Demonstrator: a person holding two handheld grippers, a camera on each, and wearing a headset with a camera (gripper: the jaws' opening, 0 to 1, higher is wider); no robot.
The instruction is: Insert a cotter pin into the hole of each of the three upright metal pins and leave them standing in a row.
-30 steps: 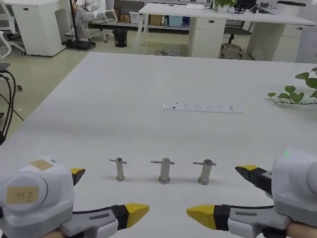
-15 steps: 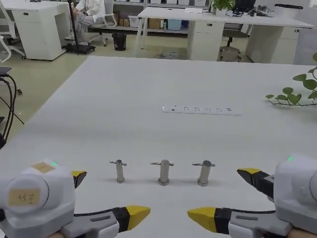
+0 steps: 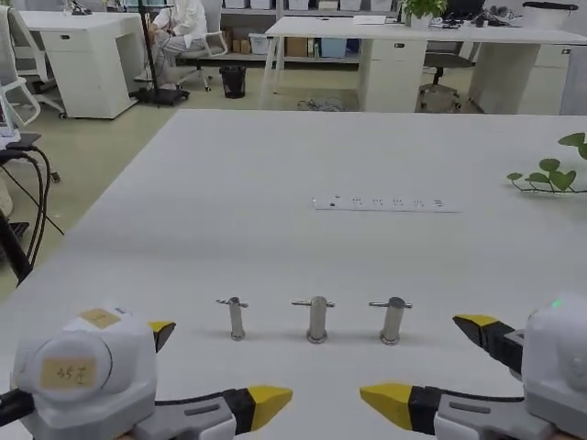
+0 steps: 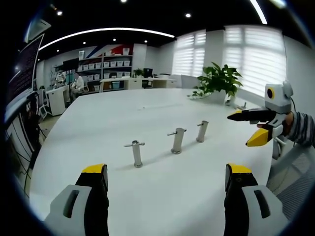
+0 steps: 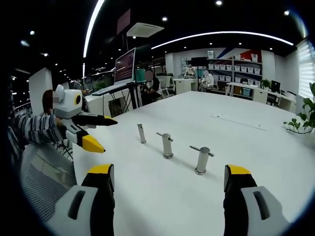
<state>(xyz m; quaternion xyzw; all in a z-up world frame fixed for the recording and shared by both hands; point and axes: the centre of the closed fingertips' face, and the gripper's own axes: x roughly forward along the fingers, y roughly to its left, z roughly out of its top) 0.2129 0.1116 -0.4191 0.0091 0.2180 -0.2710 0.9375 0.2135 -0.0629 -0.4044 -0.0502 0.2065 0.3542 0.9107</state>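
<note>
Nearest the viewer, the left tool and the right tool hover low over the front edge of the white tabletop. Each has its yellow-tipped jaws spread wide and holds nothing. They angle inward toward each other and sit short of the work, just as they did a second ago. Only the headset's view has drifted a little, so the scene sits slightly differently in frame. Nothing on the tabletop has moved.

Just beyond the tools, three upright metal pins stand in a straight row, apart from one another: the left pin, the middle pin and the right pin. Each carries a cotter pin crosswise through its top, which both gripper views confirm.

Farther back lie a white power strip and, at the right edge, a leafy sprig. Past the tabletop are office desks and a seated person.

Judged from this, the task looks complete. All three pins are fitted and standing, and both tools are empty and clear of them.
</note>
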